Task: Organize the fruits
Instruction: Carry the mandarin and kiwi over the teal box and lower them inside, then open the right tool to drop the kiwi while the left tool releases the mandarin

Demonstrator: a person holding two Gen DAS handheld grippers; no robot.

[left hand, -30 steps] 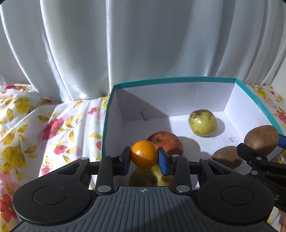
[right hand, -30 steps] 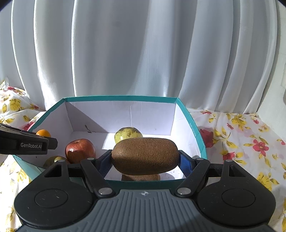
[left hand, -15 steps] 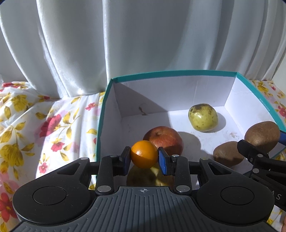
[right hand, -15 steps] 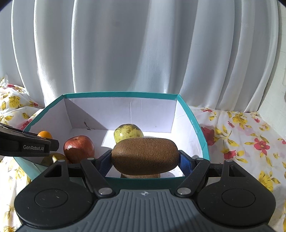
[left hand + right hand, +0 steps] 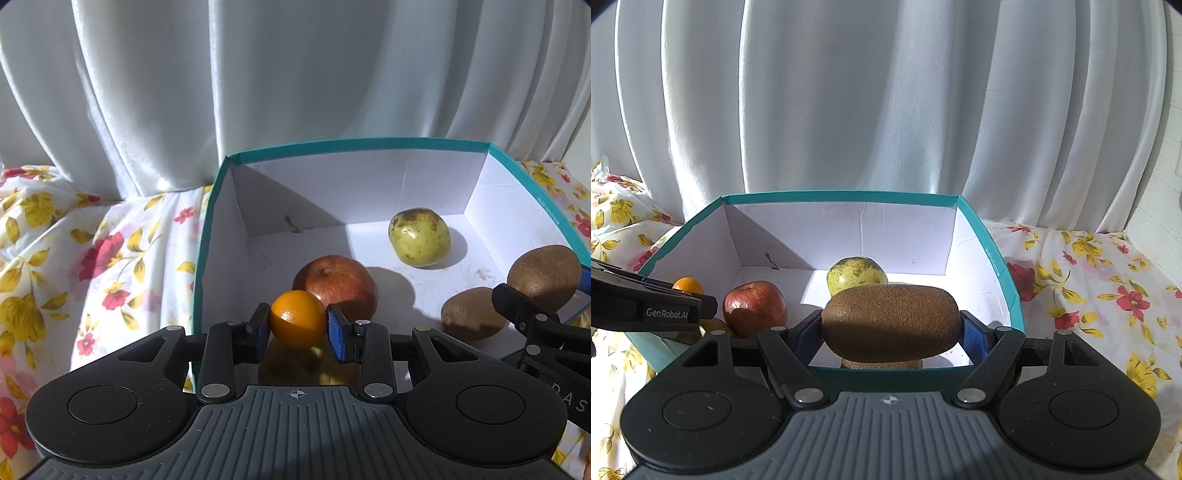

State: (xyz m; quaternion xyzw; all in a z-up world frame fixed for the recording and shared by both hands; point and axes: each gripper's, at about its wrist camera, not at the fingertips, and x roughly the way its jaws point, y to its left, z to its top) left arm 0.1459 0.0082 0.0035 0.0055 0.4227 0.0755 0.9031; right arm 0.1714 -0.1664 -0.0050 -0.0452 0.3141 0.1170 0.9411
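Left gripper [image 5: 298, 328] is clamping an orange [image 5: 297, 319]; right gripper [image 5: 891, 328] is gripping a kiwi [image 5: 891, 327] crosswise, box [image 5: 849, 196] lying at twelve o'clock.

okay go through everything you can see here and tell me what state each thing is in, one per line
left gripper: shut on the orange, over the box
right gripper: shut on the held kiwi, gripped end to end
box: open, lidless, upright
red apple: resting in the box, stem up
green fruit: resting near the back wall
second kiwi: lying on the box floor
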